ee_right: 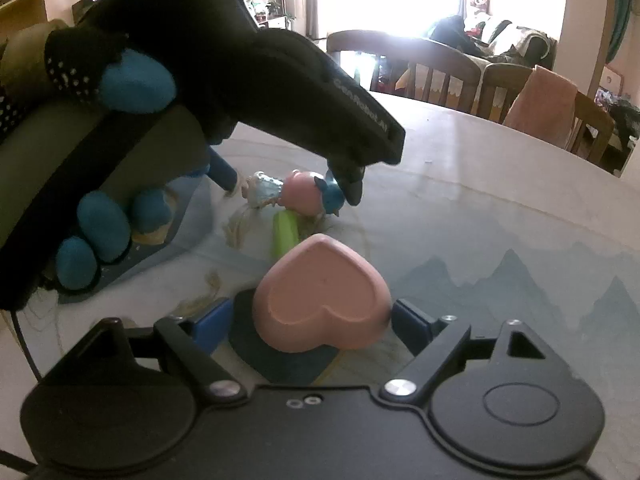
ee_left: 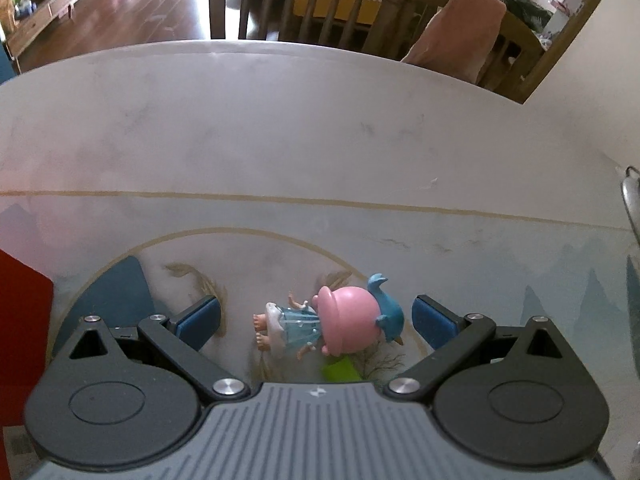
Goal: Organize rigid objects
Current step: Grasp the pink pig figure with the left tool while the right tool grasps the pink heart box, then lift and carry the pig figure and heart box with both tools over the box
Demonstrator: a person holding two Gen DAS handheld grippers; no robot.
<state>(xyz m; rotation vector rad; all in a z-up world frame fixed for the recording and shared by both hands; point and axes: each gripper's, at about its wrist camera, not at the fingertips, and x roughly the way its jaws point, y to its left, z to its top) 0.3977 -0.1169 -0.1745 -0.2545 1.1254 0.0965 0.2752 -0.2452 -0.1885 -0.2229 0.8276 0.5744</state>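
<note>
A small doll [ee_left: 320,326] with a pink head, light blue dress and a blue bird lies on its side on the table. My left gripper [ee_left: 316,320] is open, with a finger on each side of the doll and not touching it. The doll also shows in the right wrist view [ee_right: 294,192], between the left gripper's fingers [ee_right: 220,170]. A pink heart-shaped block [ee_right: 324,300] sits between the open fingers of my right gripper [ee_right: 312,322]. A green piece [ee_right: 285,234] lies between the doll and the heart.
The table [ee_left: 280,128] is white marble-patterned with a painted mountain design. A red box [ee_left: 24,332] stands at the left edge. Wooden chairs [ee_left: 304,4] stand behind the far edge, one draped with a pink cloth [ee_left: 456,28]. A metal object [ee_left: 631,200] is at the right edge.
</note>
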